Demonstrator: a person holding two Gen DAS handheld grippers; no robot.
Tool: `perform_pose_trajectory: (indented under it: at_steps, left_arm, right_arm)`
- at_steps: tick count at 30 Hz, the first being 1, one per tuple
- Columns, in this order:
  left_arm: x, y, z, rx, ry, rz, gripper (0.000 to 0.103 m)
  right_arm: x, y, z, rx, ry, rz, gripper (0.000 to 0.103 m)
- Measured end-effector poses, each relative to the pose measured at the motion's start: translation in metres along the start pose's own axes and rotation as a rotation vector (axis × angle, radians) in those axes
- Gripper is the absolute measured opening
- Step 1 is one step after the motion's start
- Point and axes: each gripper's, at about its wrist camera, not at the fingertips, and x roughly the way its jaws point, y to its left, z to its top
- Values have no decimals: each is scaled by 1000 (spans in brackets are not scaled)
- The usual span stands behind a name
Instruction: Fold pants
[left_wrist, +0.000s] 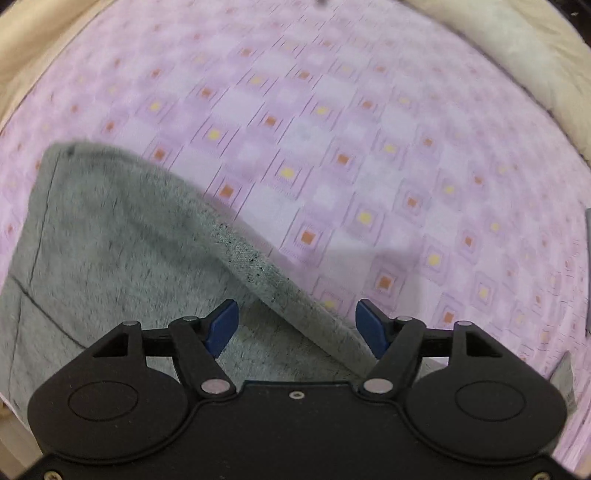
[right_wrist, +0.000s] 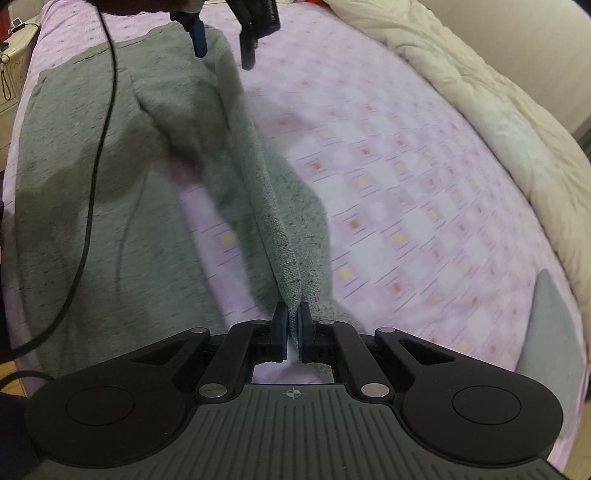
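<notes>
Grey speckled pants (right_wrist: 92, 166) lie spread on a lilac patterned bedsheet (right_wrist: 406, 184). My right gripper (right_wrist: 293, 328) is shut on a pinched ridge of the pants' fabric, which runs taut from its blue pads toward the far end. There my left gripper (right_wrist: 223, 51) hangs above the pants with its fingers apart. In the left wrist view the left gripper (left_wrist: 297, 325) is open; a raised fold edge of the pants (left_wrist: 110, 240) passes between its blue pads (left_wrist: 221, 326) without being pressed.
A cream duvet (right_wrist: 480, 92) is bunched along the bed's far and right side, also the duvet (left_wrist: 535, 74). A grey cushion-like thing (right_wrist: 546, 325) lies at the right edge. A black cable (right_wrist: 99, 147) hangs across the pants. Pale furniture (right_wrist: 11, 74) stands left of the bed.
</notes>
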Motion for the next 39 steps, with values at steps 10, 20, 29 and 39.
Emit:
perform_pose_trajectory:
  at_steps: [10, 20, 29, 39]
  left_arm:
    - [44, -6, 3, 26, 131, 97, 6]
    - [-70, 24, -114, 48, -152, -5, 6]
    - [2, 54, -208, 2, 56, 168, 6]
    - [1, 51, -218, 8, 14, 206, 7]
  right_arm:
    - [2, 3, -1, -35, -38, -104, 5]
    - [-26, 21, -37, 78, -57, -74, 6]
    - [-46, 9, -70, 290, -50, 150, 11]
    - [-50, -67, -74, 696, -106, -51, 27]
